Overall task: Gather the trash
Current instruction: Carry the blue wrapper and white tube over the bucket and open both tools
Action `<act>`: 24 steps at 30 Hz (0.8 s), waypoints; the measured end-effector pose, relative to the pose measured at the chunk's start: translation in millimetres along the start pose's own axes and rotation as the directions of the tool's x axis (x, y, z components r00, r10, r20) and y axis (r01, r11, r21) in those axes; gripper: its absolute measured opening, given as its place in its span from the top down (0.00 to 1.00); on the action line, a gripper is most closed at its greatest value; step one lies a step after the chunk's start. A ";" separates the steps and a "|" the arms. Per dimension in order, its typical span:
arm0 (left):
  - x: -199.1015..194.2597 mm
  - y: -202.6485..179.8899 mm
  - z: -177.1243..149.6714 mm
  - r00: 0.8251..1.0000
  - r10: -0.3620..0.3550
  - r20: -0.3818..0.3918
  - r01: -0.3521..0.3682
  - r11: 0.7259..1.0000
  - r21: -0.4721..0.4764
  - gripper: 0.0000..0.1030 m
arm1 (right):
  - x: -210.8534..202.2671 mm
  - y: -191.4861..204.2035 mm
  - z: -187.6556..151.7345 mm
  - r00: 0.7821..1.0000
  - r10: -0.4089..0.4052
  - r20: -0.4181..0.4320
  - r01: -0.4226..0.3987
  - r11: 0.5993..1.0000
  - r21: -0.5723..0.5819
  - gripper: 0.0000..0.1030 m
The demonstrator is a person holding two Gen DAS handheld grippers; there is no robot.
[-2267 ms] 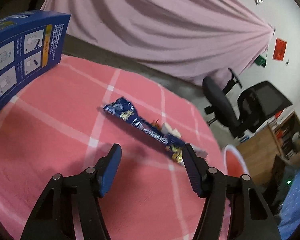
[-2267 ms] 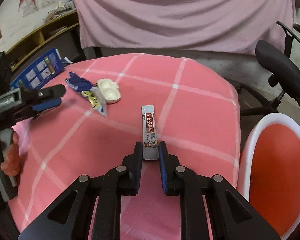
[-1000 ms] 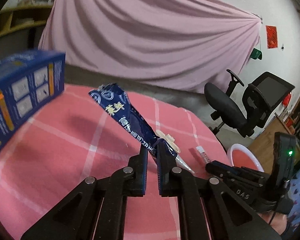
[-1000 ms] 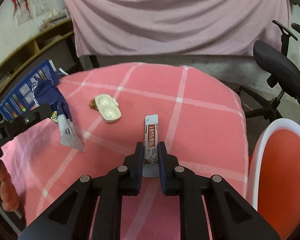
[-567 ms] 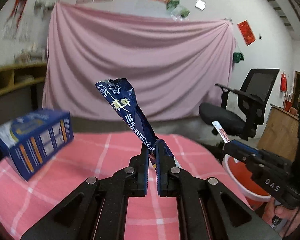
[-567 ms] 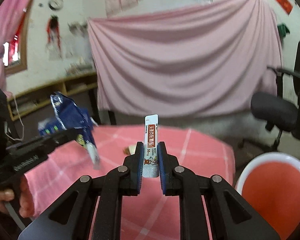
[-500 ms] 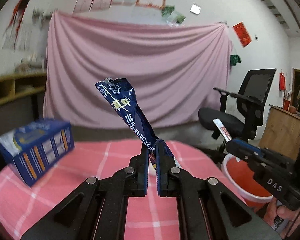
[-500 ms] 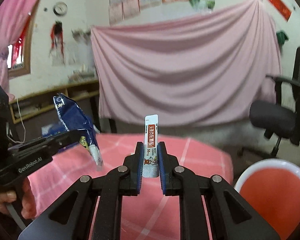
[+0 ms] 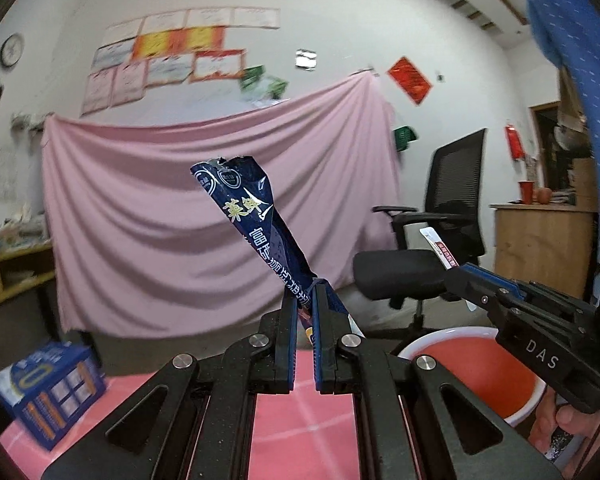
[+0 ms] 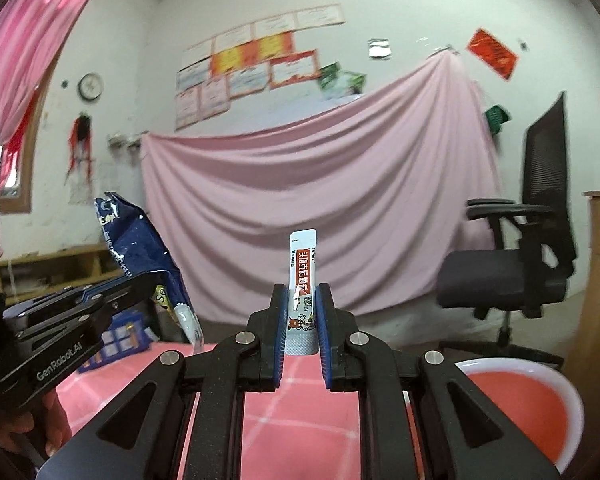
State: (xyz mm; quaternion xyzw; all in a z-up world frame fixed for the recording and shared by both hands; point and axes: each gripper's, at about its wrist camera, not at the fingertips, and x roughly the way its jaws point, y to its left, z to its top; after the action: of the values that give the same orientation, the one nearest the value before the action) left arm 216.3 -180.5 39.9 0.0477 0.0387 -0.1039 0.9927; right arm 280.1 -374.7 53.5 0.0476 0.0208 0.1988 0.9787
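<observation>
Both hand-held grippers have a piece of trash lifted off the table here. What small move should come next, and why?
Probably carry both toward the red bin at lower right and stop above its opening. The left hand-held gripper is shut on the blue wrapper, the right hand-held gripper is shut on the white sachet, both held level in the air, and neither piece is over the bin yet.

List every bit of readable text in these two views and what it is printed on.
"DAS": side of the right tool.
"GenRobot.AI": side of the left tool.
Blue wrapper: Chinese characters, not reliably readable.
White sachet: red label with Chinese characters, too small.
Blue box and wall posters: blurred, unreadable.
</observation>
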 end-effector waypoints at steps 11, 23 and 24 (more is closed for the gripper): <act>39.2 -76.5 2.4 0.988 -0.152 -0.023 0.153 0.987 0.051 0.96 | -25.7 -62.7 4.3 0.980 -0.199 -0.010 0.200 0.978 0.061 0.88; 104.6 -129.8 -8.5 0.911 -0.323 -0.258 0.351 0.934 0.069 0.96 | -9.3 -110.5 -16.6 0.914 -0.316 -0.256 0.360 0.921 0.149 0.88; 109.4 -133.1 -8.5 0.904 -0.332 -0.271 0.361 0.930 0.066 0.96 | -8.9 -113.0 -18.9 0.908 -0.320 -0.270 0.368 0.917 0.152 0.88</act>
State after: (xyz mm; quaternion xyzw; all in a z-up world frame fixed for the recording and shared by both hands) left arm 294.5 -331.5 10.4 0.1099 0.1679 -0.2739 0.9406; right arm 314.5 -480.1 23.5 0.1166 0.1667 0.0237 0.9788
